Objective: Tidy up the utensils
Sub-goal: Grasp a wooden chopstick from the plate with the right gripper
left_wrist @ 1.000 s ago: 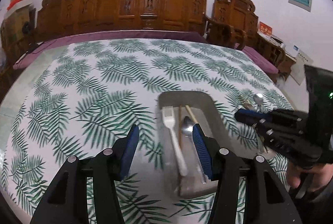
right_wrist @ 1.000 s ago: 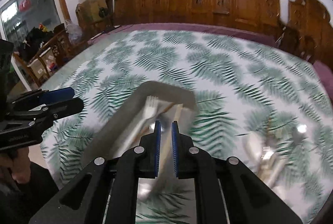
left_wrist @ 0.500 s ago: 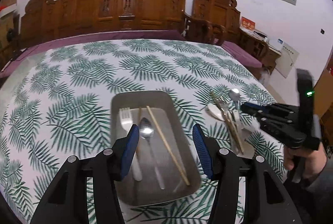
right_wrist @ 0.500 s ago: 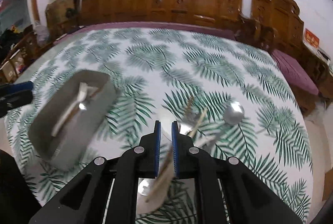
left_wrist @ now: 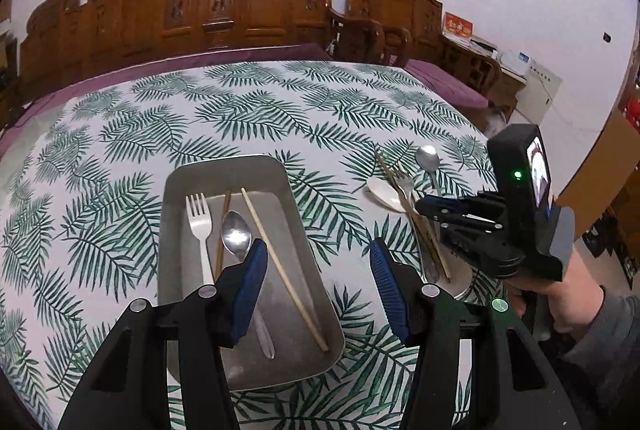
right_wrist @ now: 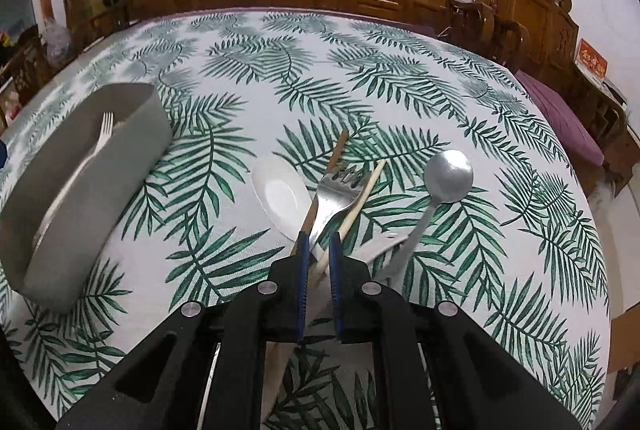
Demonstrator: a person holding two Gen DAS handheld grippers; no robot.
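A grey tray on the leaf-print tablecloth holds a white plastic fork, a metal spoon and two chopsticks. My left gripper is open above the tray's near right part. The tray also shows in the right wrist view. A pile to its right has a white spoon, a metal fork, a pale chopstick, a dark chopstick and a metal spoon. My right gripper hovers over the pile, jaws nearly closed and holding nothing.
A white utensil lies beside the metal spoon's handle. Carved wooden chairs and a purple cushion line the table's far edge. The table edge drops off at the right. A cardboard box stands right of the table.
My right gripper swung from over the tray to above the pile of loose utensils. My left gripper drifted right over the tray. Both kept their jaw width.
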